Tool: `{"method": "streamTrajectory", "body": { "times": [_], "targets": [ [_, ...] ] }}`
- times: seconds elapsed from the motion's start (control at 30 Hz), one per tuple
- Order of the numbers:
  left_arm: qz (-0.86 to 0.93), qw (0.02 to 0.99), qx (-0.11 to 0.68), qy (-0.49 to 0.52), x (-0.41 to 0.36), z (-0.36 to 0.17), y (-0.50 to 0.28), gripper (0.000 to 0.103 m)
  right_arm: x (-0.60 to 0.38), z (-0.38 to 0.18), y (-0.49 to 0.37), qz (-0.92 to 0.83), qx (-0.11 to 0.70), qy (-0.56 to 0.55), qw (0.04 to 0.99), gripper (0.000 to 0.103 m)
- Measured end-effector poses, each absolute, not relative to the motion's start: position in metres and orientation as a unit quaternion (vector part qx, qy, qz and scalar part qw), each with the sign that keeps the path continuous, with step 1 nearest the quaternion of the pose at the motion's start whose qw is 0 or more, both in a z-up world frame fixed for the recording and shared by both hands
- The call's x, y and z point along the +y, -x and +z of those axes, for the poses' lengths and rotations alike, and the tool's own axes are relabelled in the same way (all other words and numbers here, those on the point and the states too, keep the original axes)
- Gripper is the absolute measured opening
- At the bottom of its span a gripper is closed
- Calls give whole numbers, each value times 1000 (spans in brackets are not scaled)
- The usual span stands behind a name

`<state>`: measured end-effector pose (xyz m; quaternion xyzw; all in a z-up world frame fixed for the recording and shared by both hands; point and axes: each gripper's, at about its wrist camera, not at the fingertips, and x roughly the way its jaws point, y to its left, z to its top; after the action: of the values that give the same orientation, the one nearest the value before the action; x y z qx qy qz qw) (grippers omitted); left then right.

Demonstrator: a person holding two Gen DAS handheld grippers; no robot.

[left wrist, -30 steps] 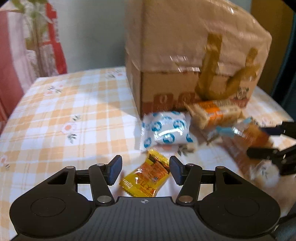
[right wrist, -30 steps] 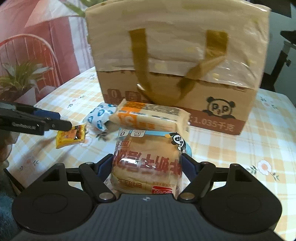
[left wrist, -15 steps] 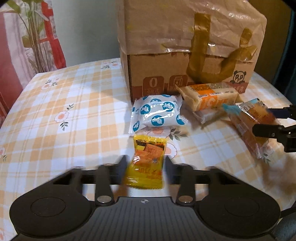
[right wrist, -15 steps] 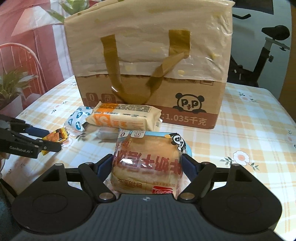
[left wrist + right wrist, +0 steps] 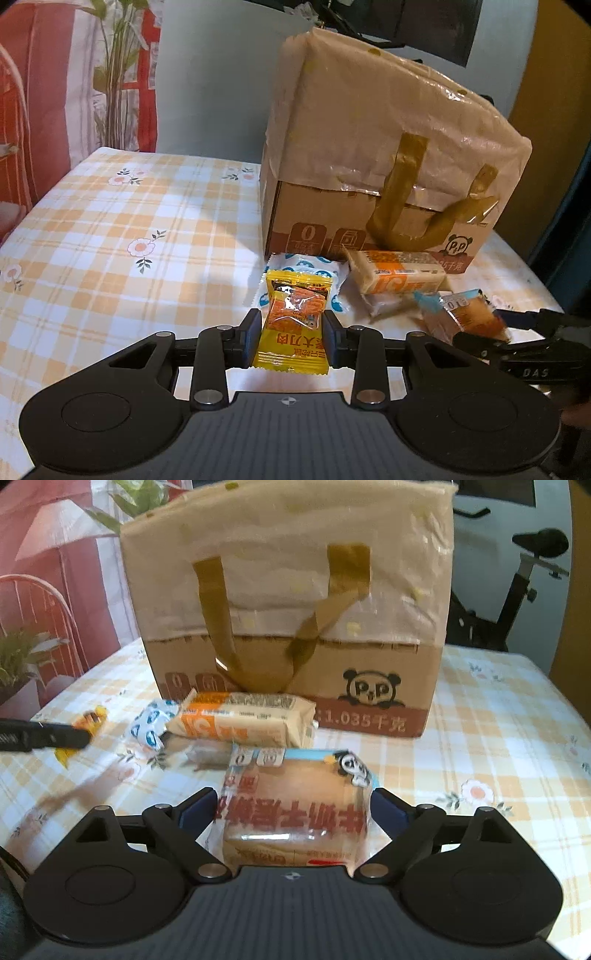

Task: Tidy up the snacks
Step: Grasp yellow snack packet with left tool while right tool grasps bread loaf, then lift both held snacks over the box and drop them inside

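the left tool (image 5: 291, 338) is clamped on the yellow packet (image 5: 293, 321); the right tool (image 5: 293, 812), just spread apart (bread pack (image 5: 295, 805) loose between), could let it slide off the surface (image 5: 498, 738).

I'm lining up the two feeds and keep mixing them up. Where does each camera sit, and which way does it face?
Left wrist: sits on the left gripper, looking forward and down along its fingers, which pinch a yellow snack packet; the right gripper shows at the right edge.
Right wrist: sits on the right gripper, facing the carton's panda side; its fingers flank a bread pack and have just been opening.
Shared: the taped carton, the orange-and-white pack and the checked tablecloth.
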<state>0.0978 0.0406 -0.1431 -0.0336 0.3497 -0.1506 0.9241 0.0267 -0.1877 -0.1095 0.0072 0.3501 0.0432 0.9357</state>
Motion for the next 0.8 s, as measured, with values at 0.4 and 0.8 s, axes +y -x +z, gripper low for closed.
{"method": "streamTrajectory", "body": {
  "times": [0.4, 0.8],
  "targets": [
    [-160, 922, 351, 38, 40, -149, -94, 37, -199, -125, -28, 30, 360, -42, 931, 98],
    [-167, 922, 348, 38, 39, -147, -92, 37, -202, -114, -20, 51, 334, -56, 939, 80]
  ]
}}
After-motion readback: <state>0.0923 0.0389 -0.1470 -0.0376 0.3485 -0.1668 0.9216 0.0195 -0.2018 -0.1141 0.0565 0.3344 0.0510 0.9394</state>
